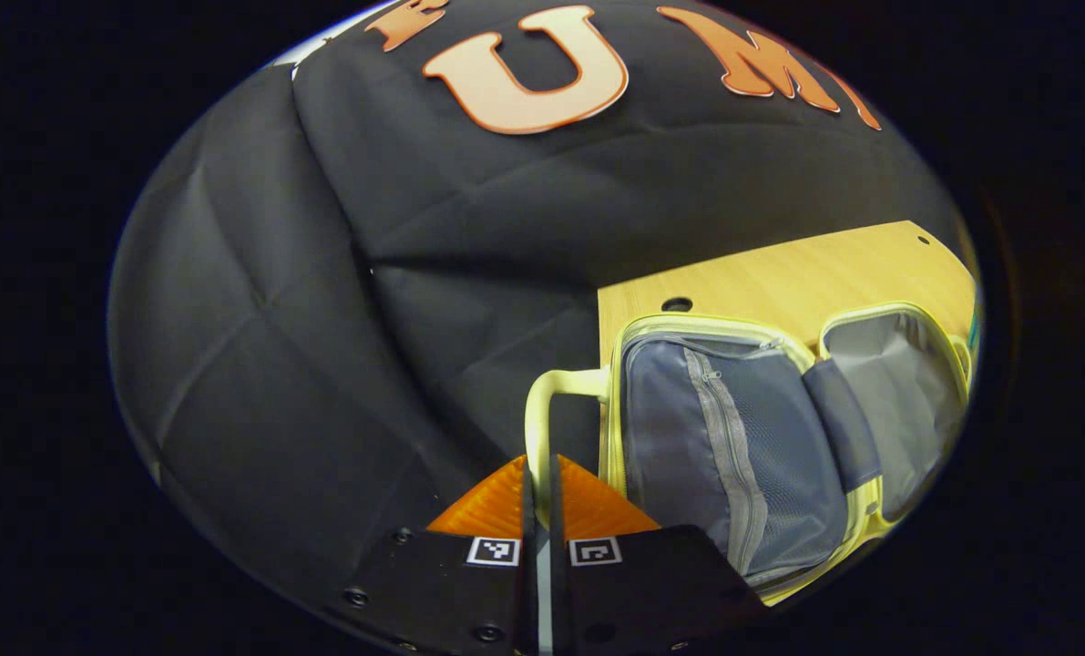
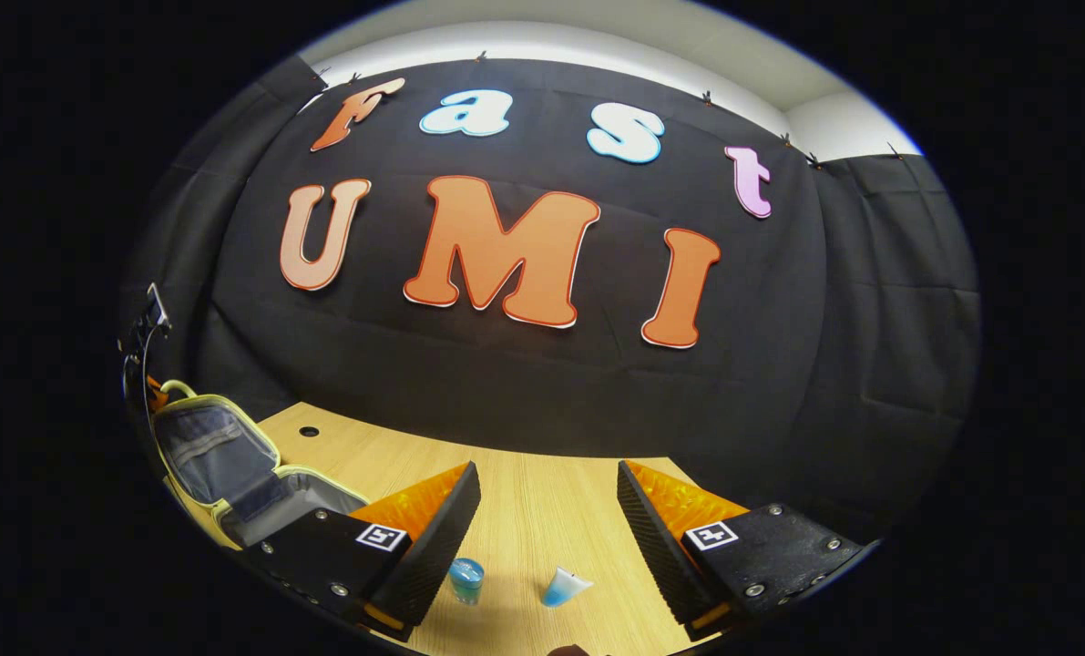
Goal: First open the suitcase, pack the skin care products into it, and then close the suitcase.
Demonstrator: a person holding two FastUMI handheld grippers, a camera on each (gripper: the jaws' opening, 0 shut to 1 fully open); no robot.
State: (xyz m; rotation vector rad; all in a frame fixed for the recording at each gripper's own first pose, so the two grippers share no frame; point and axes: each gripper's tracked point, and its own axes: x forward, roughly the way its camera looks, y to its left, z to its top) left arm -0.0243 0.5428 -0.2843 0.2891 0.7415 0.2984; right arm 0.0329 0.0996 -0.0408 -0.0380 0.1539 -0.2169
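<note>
In the right gripper view, the right gripper [image 2: 548, 510] hangs over the wooden table [image 2: 542, 492] with its jaws spread wide, and between them, near the table's front edge, stand a small blue jar [image 2: 466, 579] and a blue tube [image 2: 564, 587], apart from each other. In the left gripper view, the left gripper [image 1: 542, 492] has its orange fingers [image 1: 496, 506] pressed on the suitcase's pale yellow handle [image 1: 542, 410]. Beyond it the suitcase [image 1: 733, 437] lies open on the table, its grey mesh-lined lid leaning back and its grey-lined tub beside it.

The left gripper [image 1: 539, 510] has orange ribbed fingers [image 1: 492, 506] on black blocks, each with a small square black-and-white marker and dark screws. The right gripper [image 2: 548, 528] looks alike, its fingers [image 2: 433, 524] faced with what seems black grooved padding
</note>
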